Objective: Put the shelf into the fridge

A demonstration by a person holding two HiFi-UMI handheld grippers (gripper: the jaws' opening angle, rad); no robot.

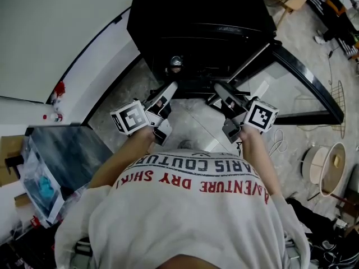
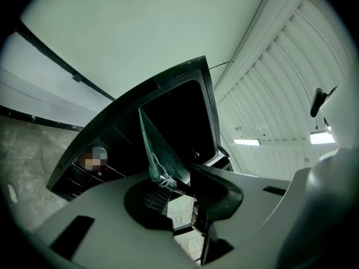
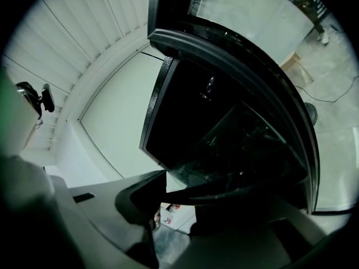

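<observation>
The glass shelf (image 1: 192, 110) hangs level between my two grippers, right in front of the black fridge (image 1: 196, 15), whose interior is dark. My left gripper (image 1: 166, 96) is shut on the shelf's left edge. In the left gripper view the pane (image 2: 161, 153) stands edge-on between the jaws of the left gripper (image 2: 175, 188). My right gripper (image 1: 223, 96) is shut on the right edge. There the shelf's dark rim and glass (image 3: 247, 147) run out from the right gripper (image 3: 180, 199) toward the fridge opening (image 3: 190, 105). The fridge door (image 1: 305, 80) stands open to the right.
A dark glass-topped cabinet (image 1: 67, 144) with clutter stands at the left. Round baskets and cables (image 1: 328, 167) lie on the floor at the right. A white wall (image 1: 50, 32) runs along the left of the fridge. The floor is pale stone.
</observation>
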